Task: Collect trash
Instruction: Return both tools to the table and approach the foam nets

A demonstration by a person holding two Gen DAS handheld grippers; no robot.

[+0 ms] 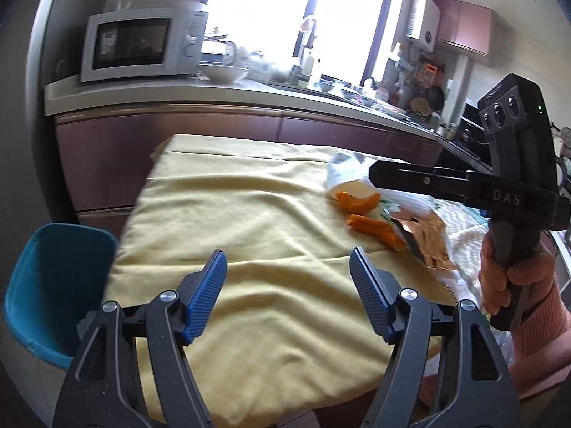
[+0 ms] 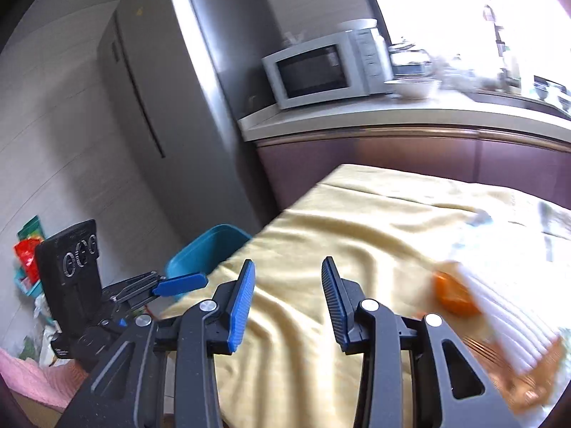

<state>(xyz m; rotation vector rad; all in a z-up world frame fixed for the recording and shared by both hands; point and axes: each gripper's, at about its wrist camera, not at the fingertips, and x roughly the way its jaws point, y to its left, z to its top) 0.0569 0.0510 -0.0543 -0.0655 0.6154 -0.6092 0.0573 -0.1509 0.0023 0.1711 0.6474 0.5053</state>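
A pile of trash lies on the right of the yellow-clothed table: orange peels, a white plastic bag and a torn brown paper wrapper. My left gripper is open and empty above the cloth, left of the pile. My right gripper is open and empty; in the left wrist view it hangs over the pile. In the right wrist view the orange peel and white plastic are blurred at the right. A teal bin stands at the table's left edge; the right wrist view also shows the bin.
A counter behind the table carries a white microwave, a bowl and clutter by the window. A steel fridge stands left of it. Purple cabinets run below the counter.
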